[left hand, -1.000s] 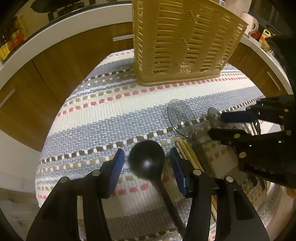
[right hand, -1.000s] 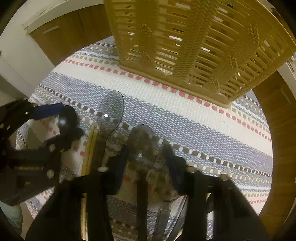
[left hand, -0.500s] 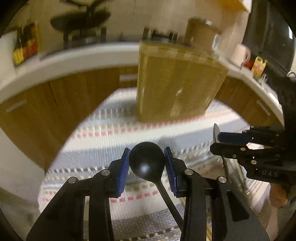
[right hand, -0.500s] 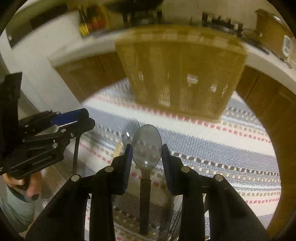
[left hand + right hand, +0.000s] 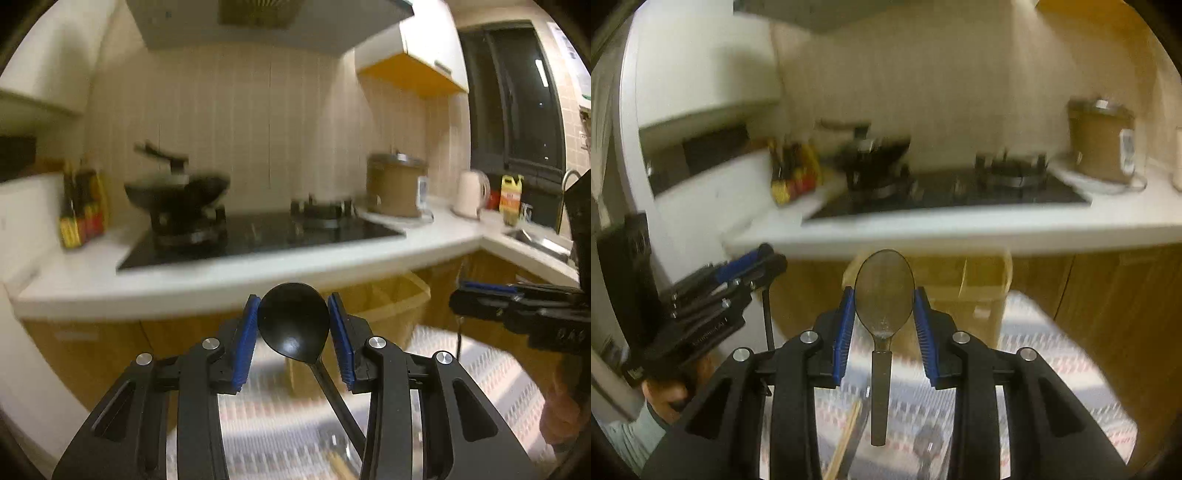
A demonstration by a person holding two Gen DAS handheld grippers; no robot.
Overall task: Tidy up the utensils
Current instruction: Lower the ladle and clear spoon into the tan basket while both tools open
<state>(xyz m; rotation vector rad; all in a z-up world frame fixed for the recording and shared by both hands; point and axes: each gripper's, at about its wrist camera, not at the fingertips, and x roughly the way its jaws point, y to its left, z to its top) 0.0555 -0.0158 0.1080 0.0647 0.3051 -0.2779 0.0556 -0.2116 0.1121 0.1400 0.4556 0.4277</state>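
My left gripper point(image 5: 293, 334) is shut on the bowl of a black spoon point(image 5: 293, 321) and holds it raised, handle hanging down. My right gripper point(image 5: 884, 321) is shut on the bowl of a translucent grey spoon point(image 5: 884, 295), handle hanging down. The tan slatted basket point(image 5: 397, 306) stands on the striped mat point(image 5: 491, 365) behind the spoons; it also shows in the right wrist view point(image 5: 964, 291). Each gripper appears at the edge of the other's view: the right one point(image 5: 517, 310), the left one point(image 5: 716, 299).
Wooden chopsticks point(image 5: 846, 439) and more utensils point(image 5: 923, 443) lie on the mat point(image 5: 1052, 369) below. Behind is a white counter point(image 5: 221, 273) with a hob, a wok point(image 5: 177, 192), a rice cooker point(image 5: 397, 188), bottles point(image 5: 81, 214) and a kettle point(image 5: 471, 194).
Both grippers closed on their spoons and lifted them off the mat. The views tilted up from the mat to the counter and wall.
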